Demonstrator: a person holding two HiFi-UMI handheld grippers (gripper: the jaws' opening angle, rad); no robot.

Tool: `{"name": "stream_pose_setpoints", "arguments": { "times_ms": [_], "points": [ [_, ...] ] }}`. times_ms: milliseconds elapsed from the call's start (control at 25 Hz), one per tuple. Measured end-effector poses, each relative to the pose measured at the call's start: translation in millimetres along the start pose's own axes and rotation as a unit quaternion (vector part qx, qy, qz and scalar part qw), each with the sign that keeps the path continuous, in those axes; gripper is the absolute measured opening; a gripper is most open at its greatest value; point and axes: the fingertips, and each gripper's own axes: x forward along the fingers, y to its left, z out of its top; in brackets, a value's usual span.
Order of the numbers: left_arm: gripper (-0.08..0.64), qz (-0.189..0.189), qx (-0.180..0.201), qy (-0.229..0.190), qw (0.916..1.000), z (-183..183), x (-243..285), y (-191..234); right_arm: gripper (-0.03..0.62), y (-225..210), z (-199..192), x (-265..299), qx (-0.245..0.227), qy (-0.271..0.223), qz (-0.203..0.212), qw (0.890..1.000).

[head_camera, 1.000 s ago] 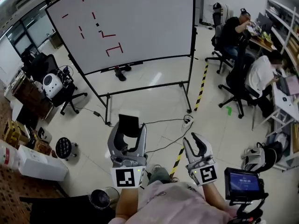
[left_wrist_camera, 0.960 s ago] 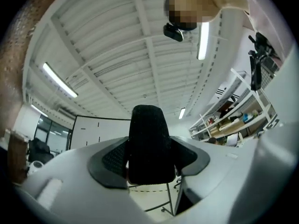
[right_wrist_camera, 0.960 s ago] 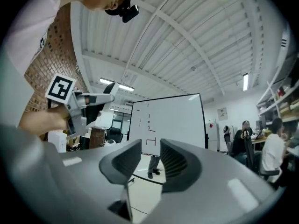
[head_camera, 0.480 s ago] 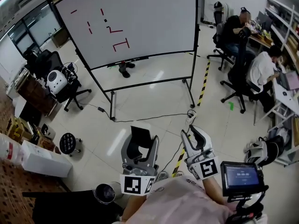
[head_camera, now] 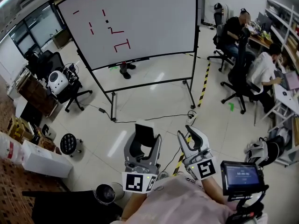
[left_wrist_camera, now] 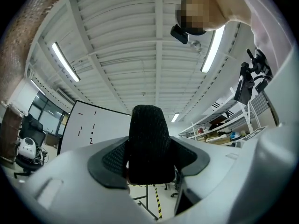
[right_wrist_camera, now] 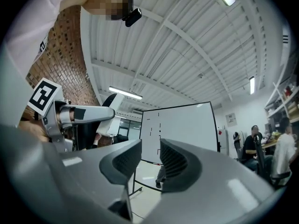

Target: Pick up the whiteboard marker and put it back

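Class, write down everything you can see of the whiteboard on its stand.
The whiteboard is a large white panel in a thin dark frame, upright on a dark metal stand whose legs rest on the pale glossy floor. Short red strokes and one small black mark sit on its upper left part; the rest is blank. A narrow ledge runs along its lower edge. A pair of shoes shows beneath it, on the far side.

**Black block clamped in the left gripper**
The black block (left_wrist_camera: 148, 143) is dark and finely textured, with a rounded top and a white far end. It stands upright between the jaws of the left gripper (head_camera: 144, 139), which press on both its sides. Whether it is the marker cannot be told.
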Motion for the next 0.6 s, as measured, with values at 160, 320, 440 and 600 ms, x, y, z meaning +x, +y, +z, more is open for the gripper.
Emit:
{"name": "stream_pose_setpoints", "arguments": {
  "times_ms": [160, 320, 440, 600],
  "points": [
    [0.27, -0.018, -0.007, 0.0, 0.9998, 0, 2, -10, 0.115, 3, 2, -2, -0.001, -0.005, 0.011, 1.0],
    [0.27, -0.022, -0.001, 0.002, 0.9998, 0, 3, -15, 0.116, 3, 5, -3, -0.001, -0.007, 0.01, 1.0],
    [0.267, -0.028, -0.002, 0.007, 0.9996, 1, 4, -15, 0.114, 3, 8, -3, -0.004, -0.008, 0.012, 1.0],
    [0.268, -0.032, 0.0, 0.003, 0.9995, 2, 3, -16, 0.109, 7, 8, -2, -0.009, -0.011, 0.014, 1.0]
  ]
}}
